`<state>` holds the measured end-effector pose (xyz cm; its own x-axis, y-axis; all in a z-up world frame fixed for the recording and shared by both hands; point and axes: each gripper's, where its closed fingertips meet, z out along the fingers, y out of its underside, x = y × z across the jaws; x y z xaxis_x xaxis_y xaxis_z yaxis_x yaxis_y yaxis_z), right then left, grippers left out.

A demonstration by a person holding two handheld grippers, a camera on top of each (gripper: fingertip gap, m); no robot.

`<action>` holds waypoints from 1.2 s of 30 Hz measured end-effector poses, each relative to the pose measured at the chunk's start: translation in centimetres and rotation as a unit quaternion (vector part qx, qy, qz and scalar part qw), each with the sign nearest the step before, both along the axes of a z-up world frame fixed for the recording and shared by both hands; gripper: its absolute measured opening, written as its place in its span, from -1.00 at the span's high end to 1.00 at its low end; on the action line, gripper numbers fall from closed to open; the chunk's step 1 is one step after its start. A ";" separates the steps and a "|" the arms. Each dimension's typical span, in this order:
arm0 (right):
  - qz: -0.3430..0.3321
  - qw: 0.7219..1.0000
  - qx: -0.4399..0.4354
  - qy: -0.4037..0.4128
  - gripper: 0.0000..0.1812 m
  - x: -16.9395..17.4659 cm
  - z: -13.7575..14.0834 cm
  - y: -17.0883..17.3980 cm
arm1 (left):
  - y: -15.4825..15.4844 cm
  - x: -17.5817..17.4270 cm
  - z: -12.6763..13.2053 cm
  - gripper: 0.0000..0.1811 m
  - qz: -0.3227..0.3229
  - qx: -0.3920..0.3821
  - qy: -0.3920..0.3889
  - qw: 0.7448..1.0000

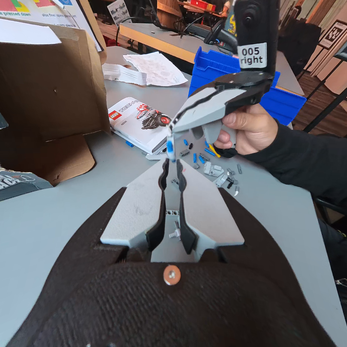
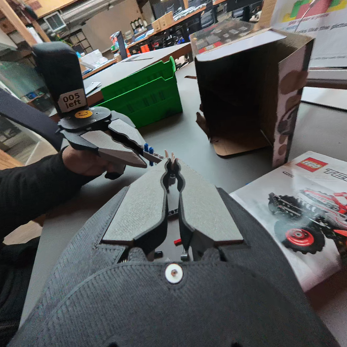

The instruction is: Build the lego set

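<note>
My left gripper (image 1: 171, 163) is shut on a light grey beam (image 1: 170, 148) with blue pins in it, held above the grey table (image 1: 75, 216). In the right wrist view the left gripper (image 2: 144, 156) comes in from the left, and the beam (image 2: 155, 157) sticks out of it with the blue pins (image 2: 148, 147) upright. My right gripper (image 2: 172, 161) is shut on a small black piece with pale tooth-like tips (image 2: 171, 156), right at the beam's free end. In the left wrist view the right gripper (image 1: 170, 131) points down onto the beam.
Loose blue pins and grey parts (image 1: 212, 165) lie on the table under the right hand. The instruction booklet (image 1: 135, 122) (image 2: 300, 206) lies nearby. An open cardboard box (image 1: 47, 93) (image 2: 244, 93) stands behind. A blue bin (image 1: 216, 65) and a green bin (image 2: 146, 93) stand at the back. There is about 4 cm between the tips of the two grippers.
</note>
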<state>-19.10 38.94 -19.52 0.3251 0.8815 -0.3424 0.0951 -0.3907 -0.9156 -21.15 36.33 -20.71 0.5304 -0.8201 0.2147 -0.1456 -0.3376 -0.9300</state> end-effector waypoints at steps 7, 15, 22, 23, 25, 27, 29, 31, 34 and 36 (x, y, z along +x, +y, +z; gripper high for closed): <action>-0.018 0.999 -0.027 0.030 1.00 1.2 0.6 0.8 | 0.3 -0.6 0.2 0.90 -0.001 -0.024 -0.025 0.999; 0.001 0.999 -0.037 0.018 1.00 0.5 0.0 0.1 | 0.2 -0.4 0.1 0.86 -0.007 -0.027 -0.030 0.999; 0.009 1.000 -0.030 -0.002 1.00 0.1 -0.4 -0.2 | -0.1 -0.2 0.5 0.95 -0.021 -0.026 -0.039 0.999; 0.009 1.000 -0.027 -0.005 1.00 0.1 -0.4 -0.2 | -0.1 -0.2 0.5 0.95 -0.020 -0.024 -0.042 0.999; 0.011 1.000 -0.018 -0.017 1.00 0.1 -0.5 -0.3 | -0.1 -0.2 0.4 0.95 -0.019 -0.029 -0.041 0.999; 0.014 0.999 -0.006 -0.029 1.00 0.0 -0.5 -0.5 | -0.2 -0.1 0.2 0.91 -0.023 -0.038 -0.041 0.998; 0.016 0.999 0.005 -0.038 1.00 -0.1 -0.5 -0.8 | -0.2 0.1 -0.2 0.88 -0.025 -0.049 -0.038 0.998; 0.013 0.998 0.021 -0.061 1.00 -0.3 -0.8 -0.9 | -0.2 0.1 -0.2 0.88 -0.025 -0.050 -0.038 0.998; 0.006 0.996 0.039 -0.077 1.00 -0.4 -0.9 -0.9 | 0.0 -0.2 -0.1 0.94 -0.018 -0.039 -0.036 0.998; 0.004 0.996 0.040 -0.076 0.99 -0.4 -0.8 -0.8 | 0.0 -0.1 -0.4 0.94 -0.019 -0.052 -0.035 0.998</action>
<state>-19.46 38.09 -20.35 0.3612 0.9065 -0.2186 0.2372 -0.3161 -0.9186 -21.28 36.29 -21.15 0.4797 -0.8109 0.3352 -0.0967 -0.4285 -0.8984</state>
